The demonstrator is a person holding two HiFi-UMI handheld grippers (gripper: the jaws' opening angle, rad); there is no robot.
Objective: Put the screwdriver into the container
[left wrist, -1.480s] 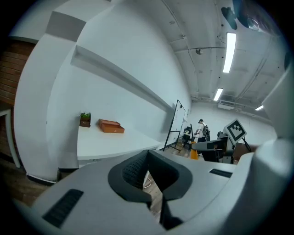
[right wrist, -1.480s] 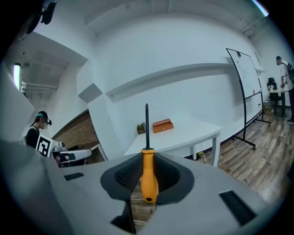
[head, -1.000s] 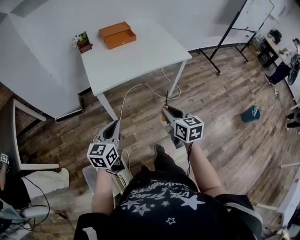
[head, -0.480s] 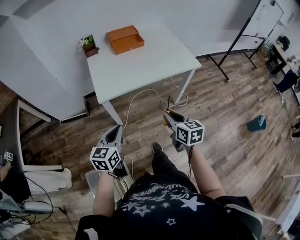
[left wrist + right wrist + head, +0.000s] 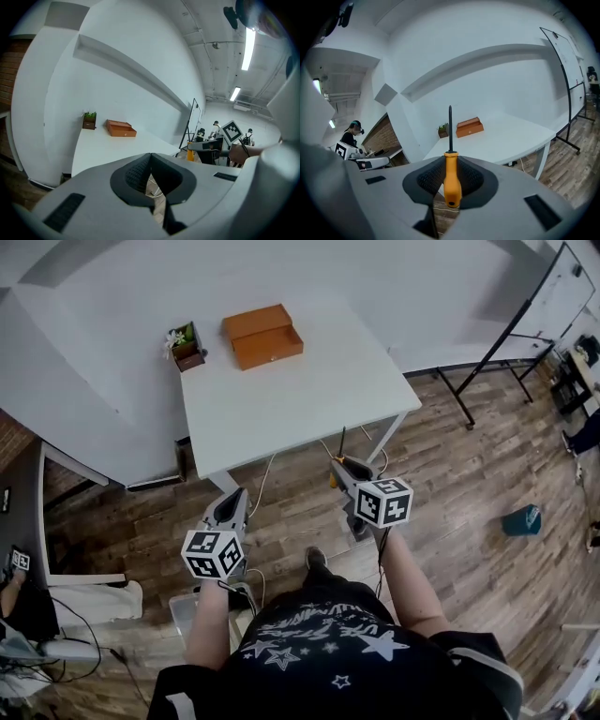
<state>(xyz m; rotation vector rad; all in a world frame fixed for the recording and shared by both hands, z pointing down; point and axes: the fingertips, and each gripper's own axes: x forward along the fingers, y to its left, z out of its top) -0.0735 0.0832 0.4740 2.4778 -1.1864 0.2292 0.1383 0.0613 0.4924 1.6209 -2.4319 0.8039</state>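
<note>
My right gripper is shut on a screwdriver with an orange handle; its dark shaft points up and forward toward the table. An open orange container sits at the far side of the white table. My left gripper is shut with nothing between its jaws. Both grippers hang over the wooden floor, short of the table's near edge.
A small potted plant stands left of the container. White cables trail on the floor under the table. A whiteboard stand is at the right, a teal object lies on the floor, and other people work in the background.
The table and container have drawn closer and lower in the head view as the person stepped forward. Both grippers keep their pose, and the screwdriver stays held.
</note>
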